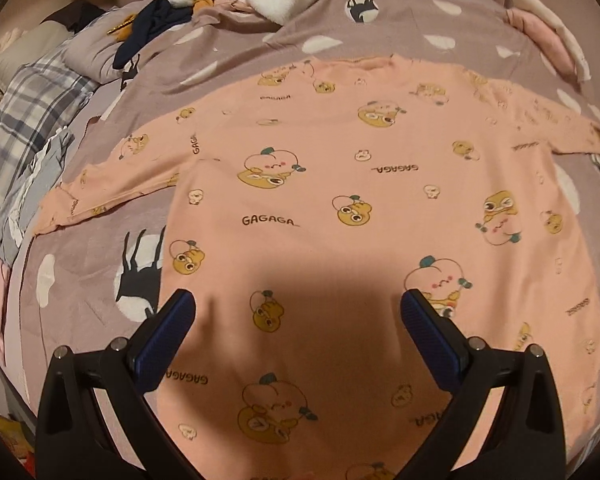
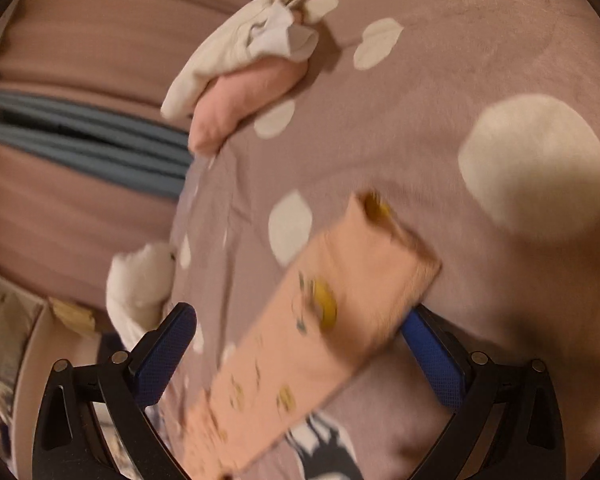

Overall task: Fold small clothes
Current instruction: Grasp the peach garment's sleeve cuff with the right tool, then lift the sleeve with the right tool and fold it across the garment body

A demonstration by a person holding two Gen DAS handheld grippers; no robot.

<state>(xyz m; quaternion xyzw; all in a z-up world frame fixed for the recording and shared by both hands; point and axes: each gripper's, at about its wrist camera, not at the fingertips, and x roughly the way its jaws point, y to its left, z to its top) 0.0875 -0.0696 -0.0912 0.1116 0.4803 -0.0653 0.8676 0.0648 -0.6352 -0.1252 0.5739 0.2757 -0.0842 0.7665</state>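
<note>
Currently left gripper (image 1: 298, 312) hovers wide over flat pink top (image 1: 340, 200); right gripper (image 2: 298, 324) wide, straddling sleeve cuff (image 2: 380, 248) for fold.

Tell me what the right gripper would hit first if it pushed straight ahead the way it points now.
Most likely the pink sleeve: it already lies between the open jaws of the right gripper, its cuff just ahead of the fingertips. Beyond it comes the spotted bedspread. The picture is blurred, so depth is uncertain.
</note>
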